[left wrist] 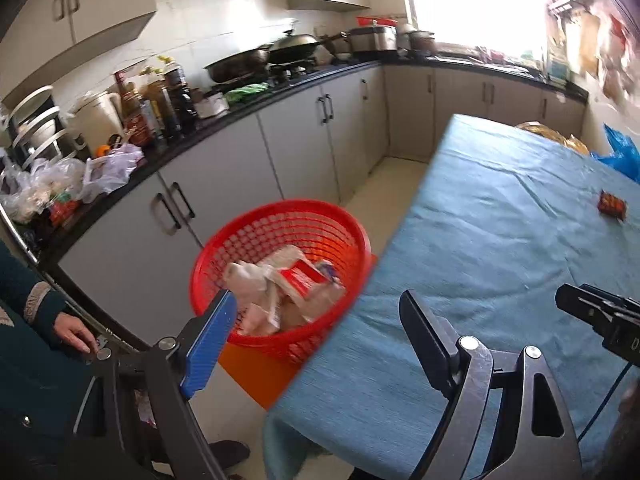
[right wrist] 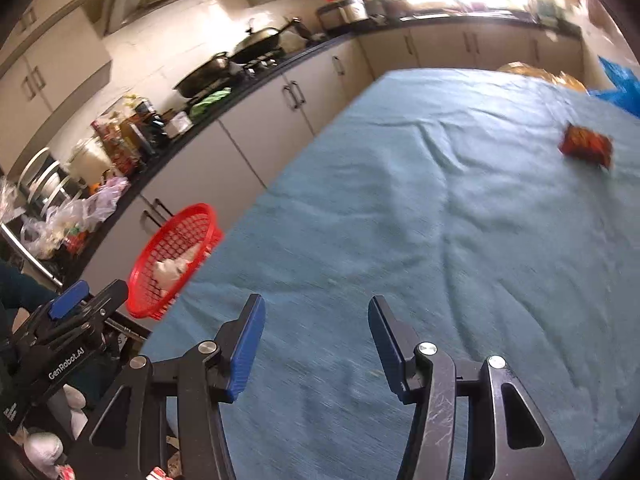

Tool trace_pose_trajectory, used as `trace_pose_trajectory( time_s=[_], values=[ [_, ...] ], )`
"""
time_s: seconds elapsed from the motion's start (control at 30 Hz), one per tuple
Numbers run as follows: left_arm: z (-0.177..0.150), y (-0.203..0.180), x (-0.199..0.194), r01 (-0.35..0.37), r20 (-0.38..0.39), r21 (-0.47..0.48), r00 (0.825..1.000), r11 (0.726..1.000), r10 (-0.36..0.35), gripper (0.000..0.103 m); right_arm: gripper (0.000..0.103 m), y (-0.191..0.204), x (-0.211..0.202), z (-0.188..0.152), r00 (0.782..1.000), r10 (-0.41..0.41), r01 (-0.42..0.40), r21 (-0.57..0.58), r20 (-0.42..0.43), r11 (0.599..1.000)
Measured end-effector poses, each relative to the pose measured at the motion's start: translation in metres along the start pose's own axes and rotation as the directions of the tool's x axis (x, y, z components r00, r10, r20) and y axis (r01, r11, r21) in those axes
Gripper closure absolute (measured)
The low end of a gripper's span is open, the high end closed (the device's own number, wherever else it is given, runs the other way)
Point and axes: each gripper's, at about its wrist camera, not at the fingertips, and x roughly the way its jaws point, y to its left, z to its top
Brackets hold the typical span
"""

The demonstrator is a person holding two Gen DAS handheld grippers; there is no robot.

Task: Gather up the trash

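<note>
Wrapper [right wrist: 586, 146] well beyond right gripper [right wrist: 316, 344]

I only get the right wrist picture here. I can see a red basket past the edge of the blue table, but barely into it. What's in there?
Observer: In the left wrist view the red basket holds crumpled white paper or wrappers and a red-and-white packet.
Operator: What is it standing on?
Observer: On something flat and orange, which sits on the pale floor beside the table.
Operator: Is the other gripper carrying anything?
Observer: No. The left gripper is open and empty, one finger in front of the basket, the other over the tablecloth.
Operator: Any trash left?
Observer: A small red packet lies on the table; the right gripper is open, well short of it.
</note>
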Motion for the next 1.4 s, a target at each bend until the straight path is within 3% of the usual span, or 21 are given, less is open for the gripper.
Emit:
trace_pose_trajectory(
  time_s=[0.23,0.4,0.5,0.63,0.77,0.87,0.93,0.97,1.03,1.17,1.23,1.33,1.4],
  values=[
    [-0.001,-0.04,0.0,0.088,-0.018,0.05,0.996,0.995,-0.087,0.021,0.043,-0.041,-0.024,0.002,0.997,-0.068,0.066,0.044,0.029,0.997],
    [0.0,-0.065,0.011,0.217,-0.074,0.04,0.974,0.975,-0.214,0.021,0.036,-0.089,-0.047,0.015,0.984,-0.165,0.158,0.108,0.061,0.981],
    [-0.001,-0.085,0.021,0.288,-0.112,0.039,0.953,0.957,-0.282,0.021,0.034,-0.129,-0.058,0.034,0.967,-0.248,0.235,0.171,0.057,0.957],
    [-0.003,-0.104,0.024,0.34,-0.106,0.053,0.937,0.939,-0.334,0.021,0.028,-0.186,-0.068,0.075,0.927,-0.363,0.327,0.27,0.092,0.905],
    [0.0,-0.113,0.027,0.392,-0.108,0.052,0.917,0.919,-0.385,0.021,0.024,-0.222,-0.05,0.118,0.923,-0.377,0.336,0.323,0.072,0.884],
    [0.002,-0.112,0.031,0.397,-0.1,0.053,0.915,0.916,-0.39,0.021,0.024,-0.244,-0.03,0.141,0.921,-0.385,0.343,0.358,0.051,0.868],
    [0.003,-0.109,0.033,0.399,-0.093,0.05,0.915,0.916,-0.394,0.021,0.03,-0.257,-0.01,0.155,0.931,-0.363,0.33,0.363,0.024,0.871],
    [0.003,-0.106,0.034,0.398,-0.091,0.05,0.915,0.916,-0.392,0.021,0.047,-0.258,-0.003,0.158,0.936,-0.353,0.327,0.356,0.008,0.875],
    [0.003,-0.103,0.036,0.388,-0.089,0.054,0.92,0.92,-0.382,0.021,0.055,-0.259,0.009,0.158,0.952,-0.305,0.293,0.349,-0.021,0.89],
    [0.003,-0.097,0.038,0.373,-0.088,0.061,0.926,0.926,-0.368,0.021,0.057,-0.244,0.01,0.138,0.983,-0.172,0.181,0.359,-0.058,0.916],
    [0.003,-0.096,0.038,0.379,-0.087,0.059,0.924,0.924,-0.373,0.021,0.056,-0.223,0.007,0.117,0.994,-0.05,0.083,0.37,-0.098,0.925],
    [0.003,-0.097,0.036,0.405,-0.094,0.055,0.912,0.913,-0.399,0.021,0.054,-0.194,0.001,0.083,0.983,0.141,-0.082,0.396,-0.122,0.914],
    [0.002,-0.1,0.033,0.433,-0.106,0.052,0.899,0.9,-0.426,0.021,0.044,-0.182,-0.015,0.071,0.981,0.156,-0.105,0.365,-0.114,0.925]
  ],
)
